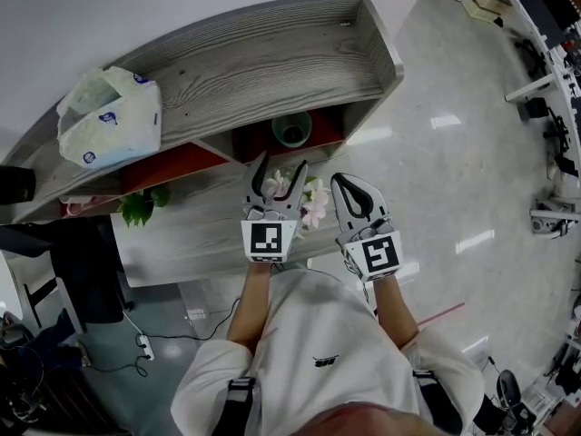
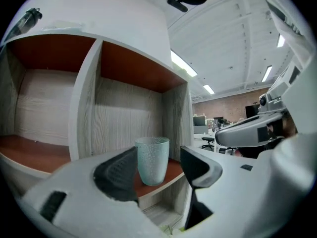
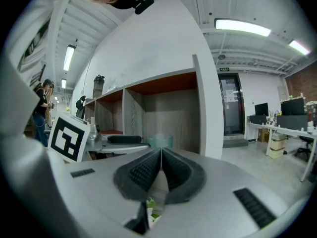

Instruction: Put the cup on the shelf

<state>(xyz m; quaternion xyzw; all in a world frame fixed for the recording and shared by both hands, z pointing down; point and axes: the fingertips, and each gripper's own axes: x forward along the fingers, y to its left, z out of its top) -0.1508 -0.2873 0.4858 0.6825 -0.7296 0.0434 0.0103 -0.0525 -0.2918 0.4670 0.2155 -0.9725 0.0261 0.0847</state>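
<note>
A pale green textured cup [image 2: 152,160] stands upright on the red-brown board of the shelf's right compartment [image 2: 171,172]; from above, the cup [image 1: 291,130] sits just under the shelf's grey top. My left gripper [image 2: 158,153] points level at it, jaws open, with the cup just beyond the pads [image 2: 118,175] and untouched. In the head view the left gripper [image 1: 282,166] hovers just short of the cup. My right gripper [image 1: 340,183] hangs beside it to the right, jaws shut with nothing in them. In the right gripper view its gripper [image 3: 161,155] shows pads pressed together, and the cup [image 3: 159,141] is dim behind them.
A white plastic bag [image 1: 111,116] lies on the shelf's grey wooden top [image 1: 272,53]. Pale flowers [image 1: 314,203] and a green plant [image 1: 138,207] sit on the low surface [image 1: 182,243] below the grippers. A divider [image 2: 84,98] separates the shelf's compartments. Office desks stand at the far right.
</note>
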